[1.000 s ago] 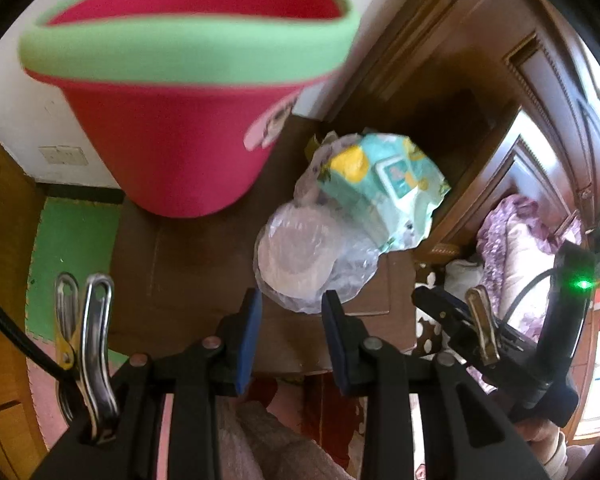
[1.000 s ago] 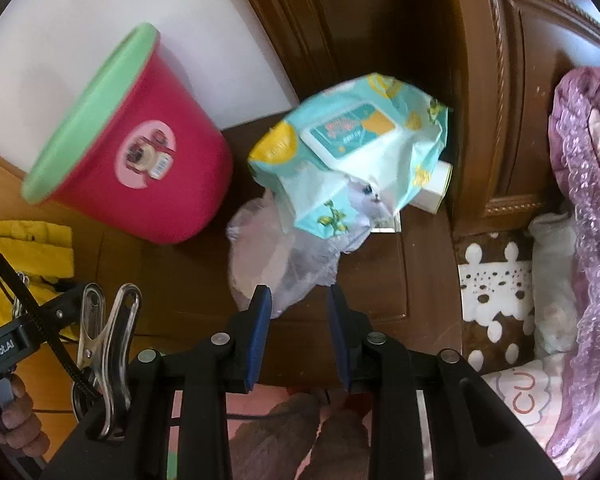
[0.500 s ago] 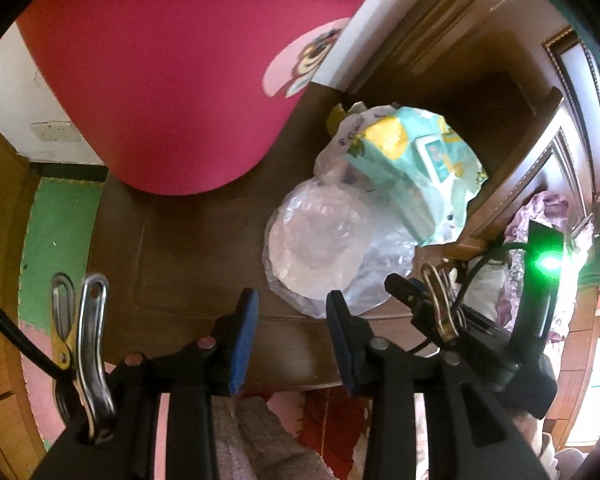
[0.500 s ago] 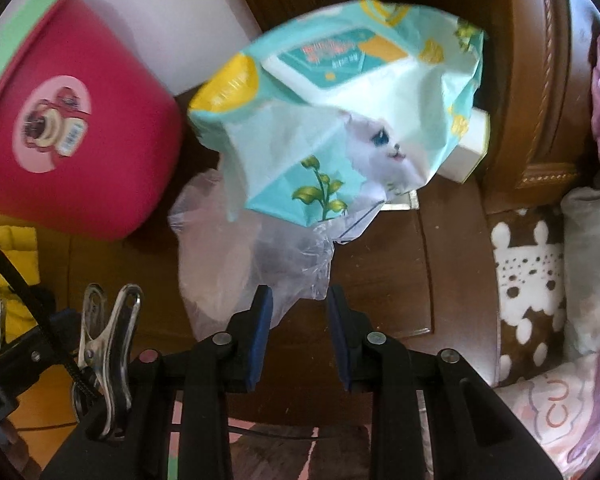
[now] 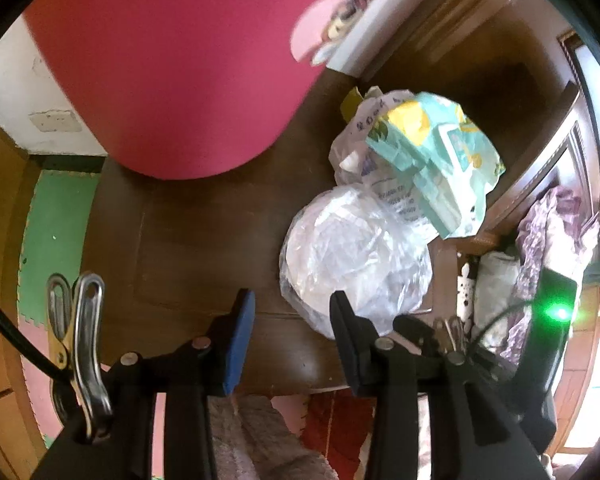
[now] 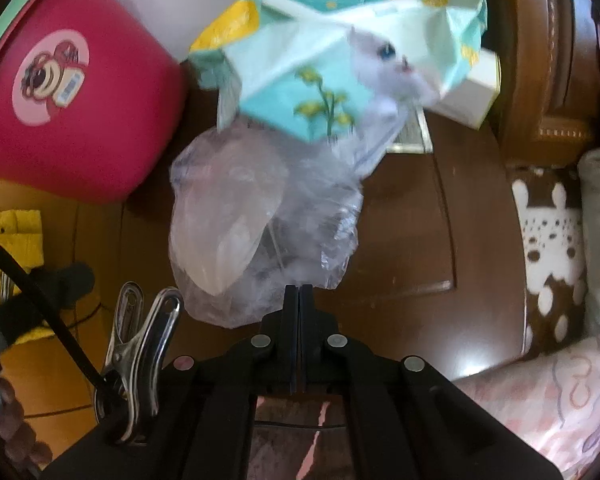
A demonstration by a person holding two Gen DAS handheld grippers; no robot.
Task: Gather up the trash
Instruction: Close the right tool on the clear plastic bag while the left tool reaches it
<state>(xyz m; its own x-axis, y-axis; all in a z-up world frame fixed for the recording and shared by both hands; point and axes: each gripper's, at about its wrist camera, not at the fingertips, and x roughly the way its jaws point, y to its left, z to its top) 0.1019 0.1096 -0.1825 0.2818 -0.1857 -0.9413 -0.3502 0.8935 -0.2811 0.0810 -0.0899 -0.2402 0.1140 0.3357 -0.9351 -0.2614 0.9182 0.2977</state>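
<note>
A crumpled clear plastic bag (image 5: 356,256) (image 6: 260,208) lies on a dark wooden cabinet top (image 5: 180,240). A teal and yellow wet-wipe pack (image 5: 440,160) (image 6: 340,60) rests against its far side. A red bin (image 5: 160,80) (image 6: 80,120) with a green rim stands to the left. My right gripper (image 6: 299,292) points steeply down and is shut, its tips pinched on the bag's near edge. My left gripper (image 5: 292,298) hovers over the wood with its jaws opening. The pads do not press on anything, and the bag's near-left edge lies by its right finger.
A white box (image 6: 468,92) sits behind the wipe pack against carved wooden furniture (image 6: 540,60). Brown patterned and pink bedding (image 6: 548,240) lies to the right. A green floor mat (image 5: 56,220) and yellow cloth (image 6: 8,240) lie left of the cabinet.
Both grippers have come down closer to the trash. The right jaws have closed at the bag's near edge. The left jaws have spread wider.
</note>
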